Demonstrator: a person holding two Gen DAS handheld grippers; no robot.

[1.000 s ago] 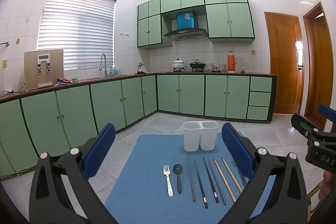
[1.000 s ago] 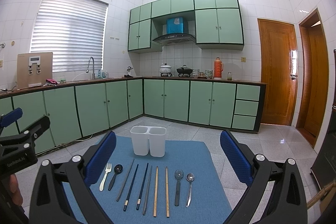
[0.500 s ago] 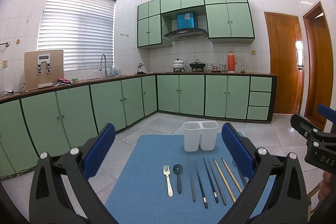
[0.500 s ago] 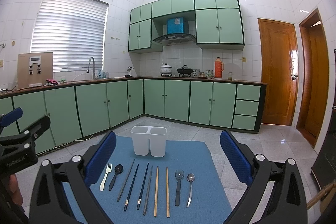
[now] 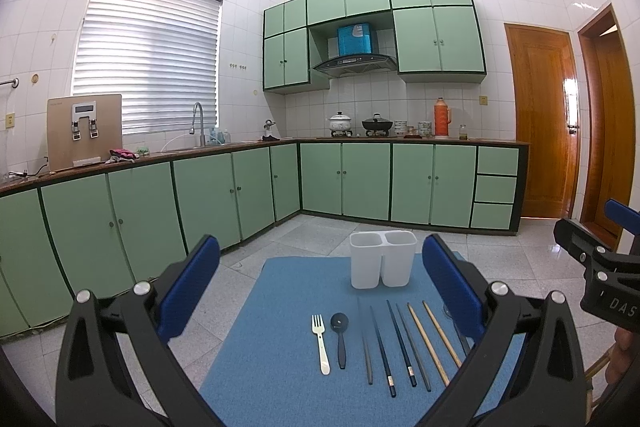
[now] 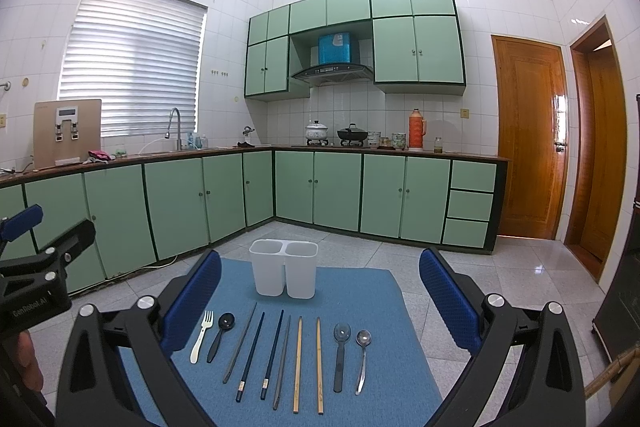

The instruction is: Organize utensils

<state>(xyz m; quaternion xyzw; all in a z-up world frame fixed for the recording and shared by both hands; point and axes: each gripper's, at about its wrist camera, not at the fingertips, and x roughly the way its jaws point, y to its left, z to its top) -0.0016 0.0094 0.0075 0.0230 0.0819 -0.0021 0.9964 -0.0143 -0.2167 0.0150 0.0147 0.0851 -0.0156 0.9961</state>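
A white plastic two-compartment utensil holder (image 6: 284, 274) is standing upright at the far end of a blue mat (image 6: 360, 291), while a white fork (image 6: 200, 337), black spoon (image 6: 219, 335), chopstick pairs (image 6: 276, 355) and two more spoons (image 6: 352, 355) are lying in a row before it.

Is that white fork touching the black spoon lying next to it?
Apart. The right wrist view shows a strip of blue mat between the white fork and the black spoon along their whole length.

Left gripper (image 5: 320, 281): jaws spread wide, nothing between them. Right gripper (image 6: 320, 287): jaws spread wide, nothing between them. Both are level, side by side.
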